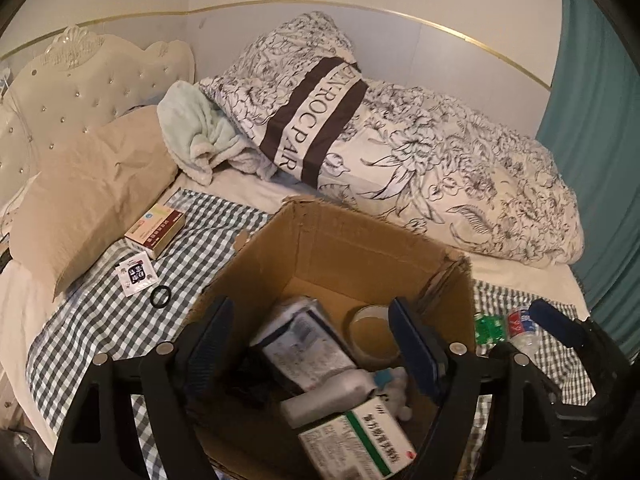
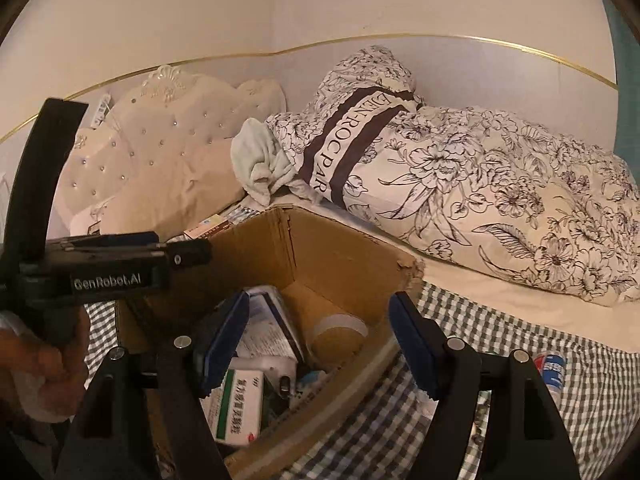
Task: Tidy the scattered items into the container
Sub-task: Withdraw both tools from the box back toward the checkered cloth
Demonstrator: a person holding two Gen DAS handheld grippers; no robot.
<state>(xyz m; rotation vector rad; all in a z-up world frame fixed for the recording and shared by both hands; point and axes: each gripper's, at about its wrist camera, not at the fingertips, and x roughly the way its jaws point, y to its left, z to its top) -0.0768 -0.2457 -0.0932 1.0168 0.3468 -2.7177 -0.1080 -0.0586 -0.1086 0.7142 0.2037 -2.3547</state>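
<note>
An open cardboard box [image 1: 360, 236] stands on the checked bedsheet and shows in the right wrist view too [image 2: 340, 252]. Inside lie a green-and-white medicine box [image 1: 360, 440], a white packet [image 1: 304, 344] and a tape roll [image 1: 372, 332]. My left gripper [image 1: 312, 344] is open and empty above the box. My right gripper [image 2: 320, 340] is open and empty over the box's right rim. On the sheet lie a red-and-white medicine box [image 1: 156, 228], a small sachet [image 1: 136, 274], a black ring [image 1: 161, 296], a green packet [image 1: 490, 330] and a small plastic bottle [image 1: 524, 330], which also shows in the right wrist view [image 2: 554, 370].
A beige pillow [image 1: 88, 200] lies at left by the tufted headboard [image 1: 80, 84]. A floral duvet [image 1: 440, 168] and a mint towel [image 1: 196, 132] are piled behind the box. A teal curtain [image 1: 592, 160] hangs at right. The left gripper's body [image 2: 100, 264] shows in the right wrist view.
</note>
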